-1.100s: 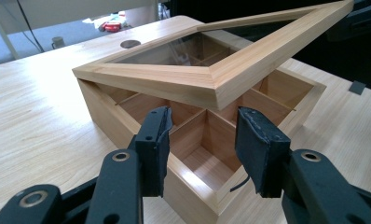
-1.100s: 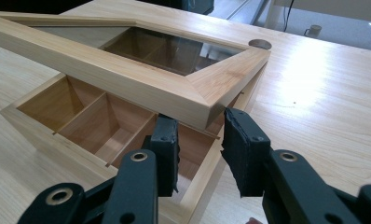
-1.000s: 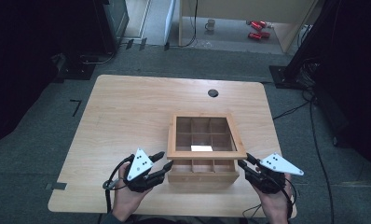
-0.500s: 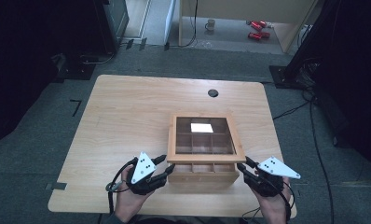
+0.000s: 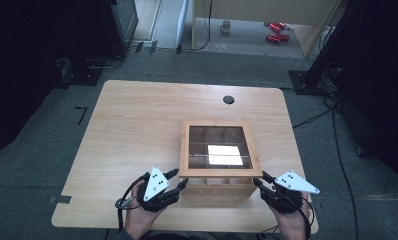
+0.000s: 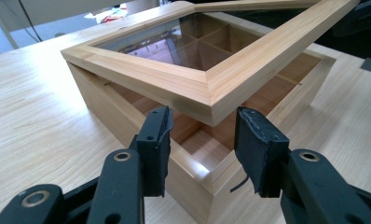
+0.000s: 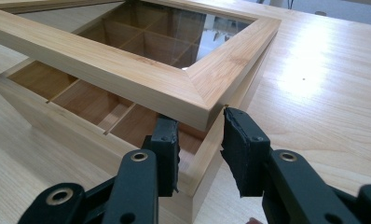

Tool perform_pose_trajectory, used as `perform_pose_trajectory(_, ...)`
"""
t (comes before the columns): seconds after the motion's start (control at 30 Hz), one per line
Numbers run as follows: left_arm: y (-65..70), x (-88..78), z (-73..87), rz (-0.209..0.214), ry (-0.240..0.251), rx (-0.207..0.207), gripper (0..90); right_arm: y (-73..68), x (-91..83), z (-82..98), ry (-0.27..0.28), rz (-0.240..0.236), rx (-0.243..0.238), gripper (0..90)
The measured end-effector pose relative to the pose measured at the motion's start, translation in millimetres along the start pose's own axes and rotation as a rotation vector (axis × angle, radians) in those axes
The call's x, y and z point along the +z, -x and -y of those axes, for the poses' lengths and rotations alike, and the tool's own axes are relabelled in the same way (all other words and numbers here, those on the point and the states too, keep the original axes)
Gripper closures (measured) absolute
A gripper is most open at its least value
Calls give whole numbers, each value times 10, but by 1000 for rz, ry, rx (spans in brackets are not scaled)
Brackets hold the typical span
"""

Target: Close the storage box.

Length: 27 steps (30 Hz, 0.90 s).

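Note:
A light wooden box point(image 5: 217, 189) with inner compartments stands near the table's front edge. Its glass-paned lid point(image 5: 184, 150) is hinged at the far side, and its front edge is tilted up off the box. My left gripper point(image 5: 181, 178) is at the lid's front left corner, my right gripper point(image 5: 259, 179) at its front right corner. In the left gripper view the lid point(image 6: 174, 79) has its corner wedged between my left gripper's point(image 6: 202, 126) pads, above the box point(image 6: 104, 107). In the right gripper view my right gripper point(image 7: 197, 123) holds the other corner of the lid point(image 7: 127, 74) the same way.
The box sits right of centre on the wooden table point(image 5: 137, 125), which has a round cable hole point(image 5: 228, 99) at the back. Bare tabletop lies to the left and behind. Dark floor, cables and furniture surround the table.
The lid's front edge has tilted up a little further. The bright reflection on its glass has shifted. Both hands have stayed almost in place.

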State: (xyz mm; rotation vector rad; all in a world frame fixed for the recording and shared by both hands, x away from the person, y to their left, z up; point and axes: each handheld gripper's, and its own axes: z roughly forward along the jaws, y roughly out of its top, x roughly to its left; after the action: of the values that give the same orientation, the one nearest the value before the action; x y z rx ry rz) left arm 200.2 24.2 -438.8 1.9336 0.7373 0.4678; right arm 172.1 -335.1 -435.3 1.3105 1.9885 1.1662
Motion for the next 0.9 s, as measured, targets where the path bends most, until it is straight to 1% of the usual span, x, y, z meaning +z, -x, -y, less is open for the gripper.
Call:
perform_pose_trajectory(0.3, -1, 14, 56, -2, -5, -2, 558, -3, 26, 64, -13, -2, 4, 666)
perform_pose_trajectory(0.63, 29, 34, 122, 5, -16, 8, 556, -4, 57, 136, -28, -5, 13, 659)
perform_pose_trajectory(0.9, 49, 41, 159, 4, -25, 14, 555, 0, 68, 181, -37, -7, 9, 654)
